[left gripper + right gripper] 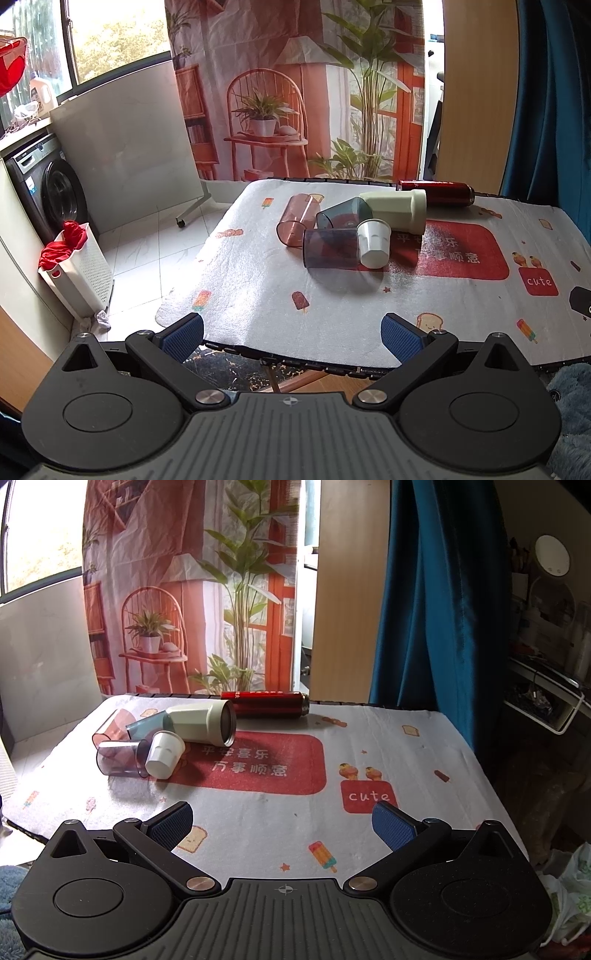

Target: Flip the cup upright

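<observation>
Several cups lie on their sides in a cluster on the table: a small white cup [373,243] [163,754], a large cream cup [397,210] [205,723], a dark clear tumbler [330,252] [120,762], a blue clear cup [343,213] [146,724] and a pink clear cup [297,219] [110,728]. My left gripper [291,332] is open and empty at the table's near edge, well short of the cups. My right gripper [282,823] is open and empty above the cloth, to the right of the cluster.
A red flask [436,192] [267,702] lies on its side behind the cups. A patterned cloth [369,746] covers the table. A white laundry basket [79,271] and a washing machine [48,184] stand on the floor at left. A blue curtain [424,609] hangs at right.
</observation>
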Available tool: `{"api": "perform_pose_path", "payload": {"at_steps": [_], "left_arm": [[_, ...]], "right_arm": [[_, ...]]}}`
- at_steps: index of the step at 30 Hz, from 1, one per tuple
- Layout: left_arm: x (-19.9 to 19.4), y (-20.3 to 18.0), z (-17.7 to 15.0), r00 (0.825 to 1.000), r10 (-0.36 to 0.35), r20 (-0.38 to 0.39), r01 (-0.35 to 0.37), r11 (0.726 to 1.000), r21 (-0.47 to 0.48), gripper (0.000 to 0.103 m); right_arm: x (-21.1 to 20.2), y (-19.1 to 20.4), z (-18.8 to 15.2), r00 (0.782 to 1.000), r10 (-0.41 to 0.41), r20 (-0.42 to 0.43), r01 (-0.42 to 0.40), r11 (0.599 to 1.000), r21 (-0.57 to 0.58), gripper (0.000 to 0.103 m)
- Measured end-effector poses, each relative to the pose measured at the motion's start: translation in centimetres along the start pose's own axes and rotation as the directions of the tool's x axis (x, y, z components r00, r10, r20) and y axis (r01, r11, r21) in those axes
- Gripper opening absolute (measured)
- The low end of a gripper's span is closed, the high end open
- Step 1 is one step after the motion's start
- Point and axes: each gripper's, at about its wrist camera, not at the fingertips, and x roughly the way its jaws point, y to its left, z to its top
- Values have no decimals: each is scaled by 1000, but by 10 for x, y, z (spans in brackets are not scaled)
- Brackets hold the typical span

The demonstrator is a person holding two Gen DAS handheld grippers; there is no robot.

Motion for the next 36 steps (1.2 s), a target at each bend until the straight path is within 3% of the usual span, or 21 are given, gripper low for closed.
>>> {"api": "perform_pose_path", "payload": {"at_steps": [17,26,36], "left_arm": [[15,2,12,1000,-5,5,6,1000,-13,103],[68,2,33,1000,22,-20,-22,1000,0,103],[127,11,41,995,35,-89,-37,999,-20,103]], "right_arm": [[15,1,10,999,30,-24,-31,999,-13,103],[63,0,30,997,51,-54,-51,999,-2,103],[137,29,40,989,118,-86,-121,992,-36,103]]}}
